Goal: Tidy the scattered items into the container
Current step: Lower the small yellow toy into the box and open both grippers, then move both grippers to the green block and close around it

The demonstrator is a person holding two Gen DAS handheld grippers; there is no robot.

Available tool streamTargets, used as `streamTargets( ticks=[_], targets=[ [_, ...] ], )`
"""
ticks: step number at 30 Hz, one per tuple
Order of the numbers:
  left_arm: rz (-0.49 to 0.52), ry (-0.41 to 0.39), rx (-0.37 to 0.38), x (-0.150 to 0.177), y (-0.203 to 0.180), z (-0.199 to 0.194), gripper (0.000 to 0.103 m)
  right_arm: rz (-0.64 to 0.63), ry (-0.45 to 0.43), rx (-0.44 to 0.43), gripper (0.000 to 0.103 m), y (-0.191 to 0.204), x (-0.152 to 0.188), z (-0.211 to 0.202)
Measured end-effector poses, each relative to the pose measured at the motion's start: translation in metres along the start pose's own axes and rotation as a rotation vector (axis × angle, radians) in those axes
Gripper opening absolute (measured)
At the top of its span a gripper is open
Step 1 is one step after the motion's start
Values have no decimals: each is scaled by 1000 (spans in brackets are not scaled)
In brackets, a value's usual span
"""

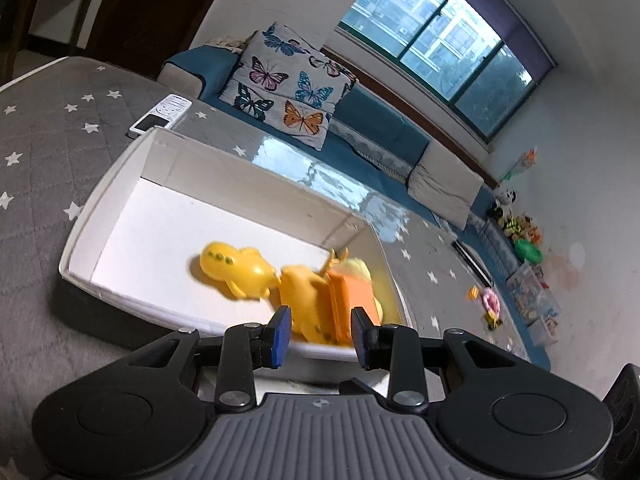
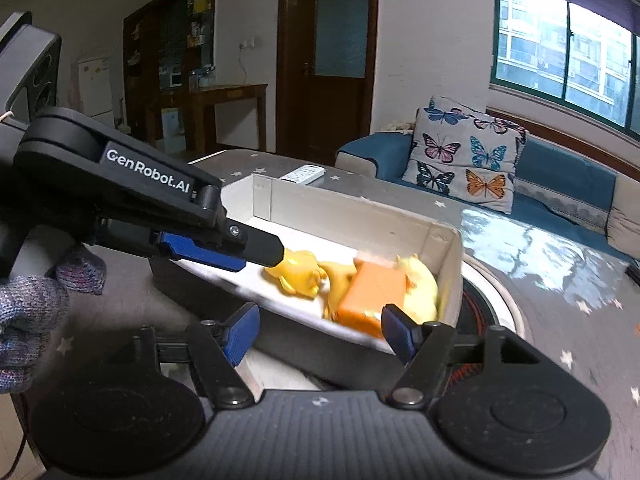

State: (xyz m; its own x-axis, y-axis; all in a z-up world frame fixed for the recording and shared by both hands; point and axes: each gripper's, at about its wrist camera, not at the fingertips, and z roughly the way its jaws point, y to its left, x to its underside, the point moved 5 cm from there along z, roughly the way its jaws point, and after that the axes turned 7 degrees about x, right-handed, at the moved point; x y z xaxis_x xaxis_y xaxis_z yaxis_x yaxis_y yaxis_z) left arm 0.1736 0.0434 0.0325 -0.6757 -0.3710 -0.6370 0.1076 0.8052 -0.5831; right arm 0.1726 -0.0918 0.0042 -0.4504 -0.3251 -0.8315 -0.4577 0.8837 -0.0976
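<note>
While the yellow and orange toys (image 2: 360,288) lie heaped at one end of the white box (image 1: 120,216), both tools are held apart and empty: the left tool (image 1: 320,334) at the near rim, the right tool (image 2: 316,334) likewise. A clean lift clear of the rim is advised. The box is carried on a grey star-patterned worktop (image 1: 40,128); a butterfly cushion (image 1: 288,84) rests on the blue sofa (image 1: 380,120) under a window (image 1: 440,28).
</note>
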Motion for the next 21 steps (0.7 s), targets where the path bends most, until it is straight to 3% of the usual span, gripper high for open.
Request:
streamTargets(
  ticks=[6,21],
  targets=[
    [49,35,-5,24,-13,0,34,-1,-7,39,78,-5,21,-20],
    [61,161,31,75,-25,21,35,33,53,81,79,-12,76,-47]
  ],
)
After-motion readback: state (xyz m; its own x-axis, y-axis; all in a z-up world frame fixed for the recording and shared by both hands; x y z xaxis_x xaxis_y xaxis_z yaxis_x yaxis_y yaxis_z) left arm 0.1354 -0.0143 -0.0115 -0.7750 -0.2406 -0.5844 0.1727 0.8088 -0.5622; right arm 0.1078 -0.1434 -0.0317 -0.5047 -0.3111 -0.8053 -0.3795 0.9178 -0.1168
